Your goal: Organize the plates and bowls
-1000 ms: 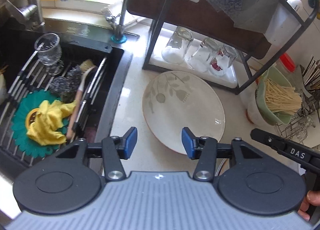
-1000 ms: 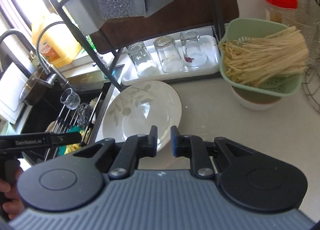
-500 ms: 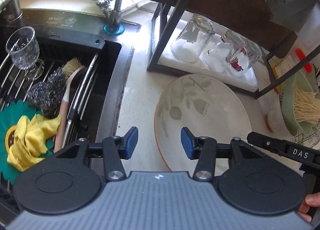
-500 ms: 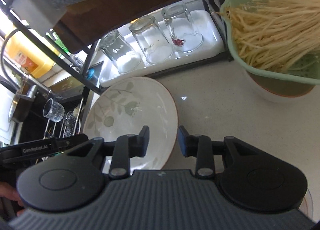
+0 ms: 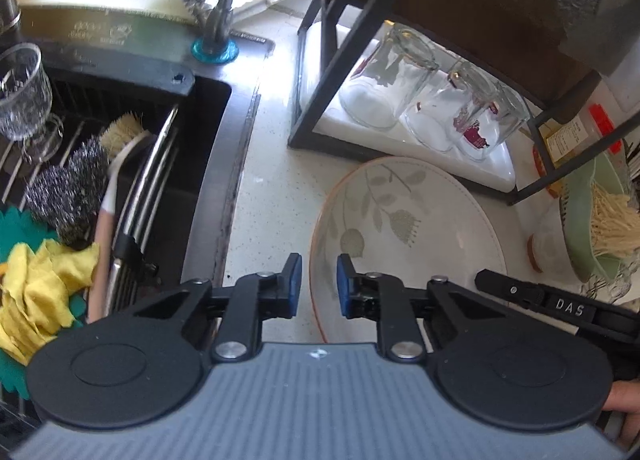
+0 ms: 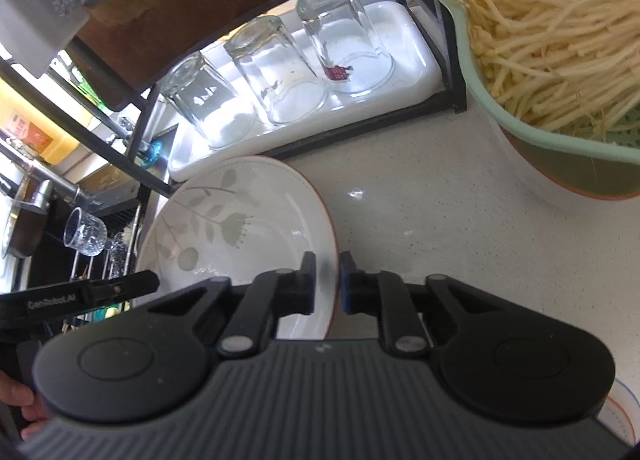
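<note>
A white plate with a grey leaf pattern and a brown rim (image 5: 404, 236) lies on the speckled counter in front of the rack; it also shows in the right wrist view (image 6: 240, 232). My left gripper (image 5: 319, 284) straddles the plate's left rim, its blue pads a narrow gap apart on either side of the edge. My right gripper (image 6: 327, 284) straddles the plate's right rim in the same way, its jaws narrowly apart. Whether either set of pads touches the rim is unclear.
A black rack (image 6: 280, 148) holds a white tray with three upturned glasses (image 6: 276, 72). A green colander of noodles (image 6: 552, 60) sits on a bowl at the right. The black sink (image 5: 120, 164) at the left holds a glass, scourers, a brush and a yellow cloth.
Both grippers have moved down and in onto the plate's opposite rims. The left jaws have narrowed; the right jaws opened from nearly shut and now bracket the rim.
</note>
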The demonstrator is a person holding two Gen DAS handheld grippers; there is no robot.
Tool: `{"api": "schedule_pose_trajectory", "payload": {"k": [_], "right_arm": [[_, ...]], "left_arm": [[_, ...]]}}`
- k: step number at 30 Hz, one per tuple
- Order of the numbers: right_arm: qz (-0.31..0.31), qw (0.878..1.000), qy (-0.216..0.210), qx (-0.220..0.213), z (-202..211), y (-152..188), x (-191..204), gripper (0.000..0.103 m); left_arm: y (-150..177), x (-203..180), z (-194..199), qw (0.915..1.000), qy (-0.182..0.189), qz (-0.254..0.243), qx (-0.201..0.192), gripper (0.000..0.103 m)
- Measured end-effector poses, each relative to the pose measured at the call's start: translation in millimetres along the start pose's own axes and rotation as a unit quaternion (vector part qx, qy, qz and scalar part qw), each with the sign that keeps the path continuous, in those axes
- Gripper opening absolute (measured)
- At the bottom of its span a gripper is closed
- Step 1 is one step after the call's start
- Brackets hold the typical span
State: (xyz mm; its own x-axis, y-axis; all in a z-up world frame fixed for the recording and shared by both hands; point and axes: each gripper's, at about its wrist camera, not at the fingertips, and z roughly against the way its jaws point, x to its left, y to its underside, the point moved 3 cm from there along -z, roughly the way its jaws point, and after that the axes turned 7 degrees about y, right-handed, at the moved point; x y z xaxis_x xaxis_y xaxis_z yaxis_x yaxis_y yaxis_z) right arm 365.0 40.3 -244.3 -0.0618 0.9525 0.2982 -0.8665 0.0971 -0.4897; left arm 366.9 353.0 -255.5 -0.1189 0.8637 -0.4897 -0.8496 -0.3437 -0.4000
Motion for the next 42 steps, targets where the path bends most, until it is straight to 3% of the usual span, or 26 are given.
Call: {"api": "schedule_pose_trajectory", "payload": {"k": [15,28,42], "right_arm": [[-0.009,1.0,-0.024,-0.01,4.1,2.8,-3.4,0.01],[-0.004,0.999,-0.04,-0.021,41.9,6.5,-5.8,0.009],[0.003,0.996,-0.065,-0.054,97.8,12.6,-19.3,0.009]], "left_arm": [[14.1,-2.0,-6.7,0.9993,0.011,-0.022,0.027,0.016],[20.0,-30.6,30.7,0.9983,0.011,-0.044,0.036,0.016],[35.9,-75.0,80.8,0.998,0.018,-0.057,0.017,0.016]]}}
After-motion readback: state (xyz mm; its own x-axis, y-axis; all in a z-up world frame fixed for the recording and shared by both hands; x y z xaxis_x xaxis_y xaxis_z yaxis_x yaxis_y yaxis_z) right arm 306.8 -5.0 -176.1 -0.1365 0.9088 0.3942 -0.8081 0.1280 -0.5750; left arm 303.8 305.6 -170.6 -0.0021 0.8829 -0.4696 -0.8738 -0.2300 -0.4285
